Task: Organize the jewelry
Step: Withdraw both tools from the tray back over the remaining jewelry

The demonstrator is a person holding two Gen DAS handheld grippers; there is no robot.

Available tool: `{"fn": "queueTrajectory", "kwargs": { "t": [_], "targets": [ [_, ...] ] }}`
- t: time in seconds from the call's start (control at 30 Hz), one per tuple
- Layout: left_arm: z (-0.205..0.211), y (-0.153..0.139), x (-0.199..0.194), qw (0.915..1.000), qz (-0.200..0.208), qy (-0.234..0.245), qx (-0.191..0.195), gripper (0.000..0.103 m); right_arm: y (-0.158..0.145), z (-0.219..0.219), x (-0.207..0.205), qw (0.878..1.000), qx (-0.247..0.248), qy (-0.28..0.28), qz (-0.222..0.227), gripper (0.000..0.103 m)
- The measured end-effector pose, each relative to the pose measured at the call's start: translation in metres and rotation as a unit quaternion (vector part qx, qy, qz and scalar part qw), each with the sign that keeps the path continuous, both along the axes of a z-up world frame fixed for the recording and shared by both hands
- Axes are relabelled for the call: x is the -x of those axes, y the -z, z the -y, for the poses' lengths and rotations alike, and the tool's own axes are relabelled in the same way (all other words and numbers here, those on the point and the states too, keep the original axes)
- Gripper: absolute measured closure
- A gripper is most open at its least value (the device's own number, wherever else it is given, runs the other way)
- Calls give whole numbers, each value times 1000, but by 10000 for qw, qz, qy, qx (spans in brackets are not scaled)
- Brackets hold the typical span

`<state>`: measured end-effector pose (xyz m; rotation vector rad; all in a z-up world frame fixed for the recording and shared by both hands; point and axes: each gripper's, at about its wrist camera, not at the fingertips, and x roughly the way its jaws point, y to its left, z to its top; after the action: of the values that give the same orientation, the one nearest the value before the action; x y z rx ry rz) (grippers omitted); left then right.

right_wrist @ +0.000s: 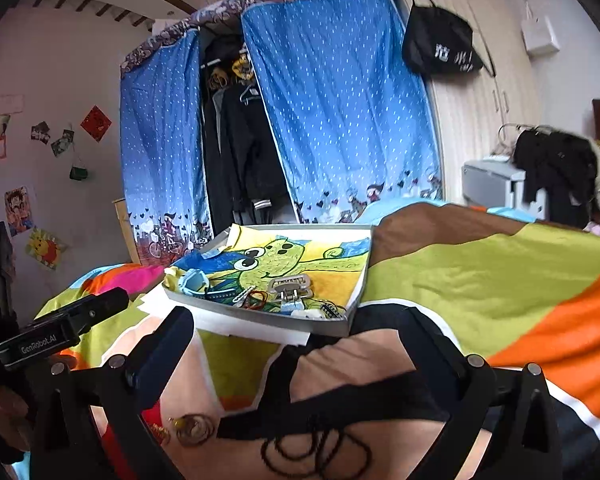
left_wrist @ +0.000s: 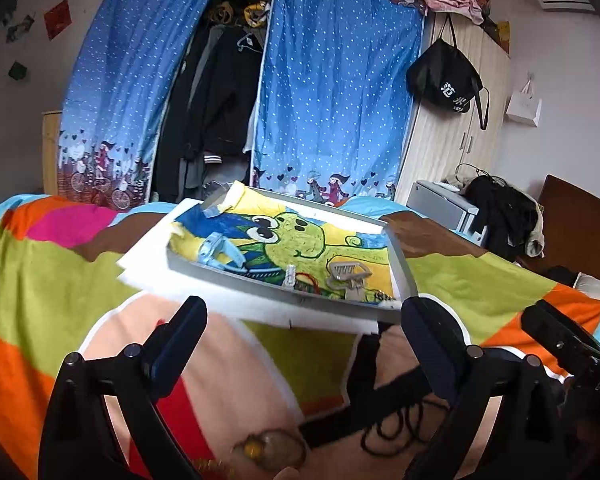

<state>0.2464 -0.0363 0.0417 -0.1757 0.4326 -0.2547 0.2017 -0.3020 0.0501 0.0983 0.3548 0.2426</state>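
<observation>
Both jaws spread, empty; only right view shows black bead coil [right_wrist: 316,456] fully.

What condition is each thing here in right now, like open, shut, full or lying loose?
Left gripper: open, holding nothing.
Right gripper: open, holding nothing.
Shallow grey tray with cartoon lining: uncovered, holding hair clips and small pieces.
Light blue hair clip: lying in the tray.
Black beaded necklace: loose, coiled on the bedspread.
Amber pendant: loose on the bedspread.
Blue dotted wardrobe curtain: parted, clothes showing.
</observation>
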Motion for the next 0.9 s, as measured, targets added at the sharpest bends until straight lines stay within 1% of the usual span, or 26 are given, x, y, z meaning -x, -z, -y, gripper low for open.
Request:
{"fn": "queueTrajectory", "kwargs": {
  "t": [0.13,0.37,0.43,0.57,0.6,0.77,0.9],
  "targets": [
    [-7,-4,41,9998,58,-164,18,8,-2,-4,38,9999,124,98,59,0],
    [-14,-1,103,9994,-43,-346,-50,8,2,-15,96,9993,328,144,124,0],
    [-16,4,119,9991,-107,-395,-66,8,6,-16,108,9995,278,128,64,0],
    [-25,16,148,9978,-189,-635,39,8,16,-16,125,10000,18,21,-68,0],
    [-28,18,150,9976,-205,-657,22,8,18,-17,128,9999,-11,12,-118,0],
    [-26,28,170,9955,-348,-800,-377,8,26,-21,141,9995,22,0,-316,0],
    [-28,34,180,9942,-400,-833,-553,8,31,-22,150,9991,32,41,-412,0]
  ]
}}
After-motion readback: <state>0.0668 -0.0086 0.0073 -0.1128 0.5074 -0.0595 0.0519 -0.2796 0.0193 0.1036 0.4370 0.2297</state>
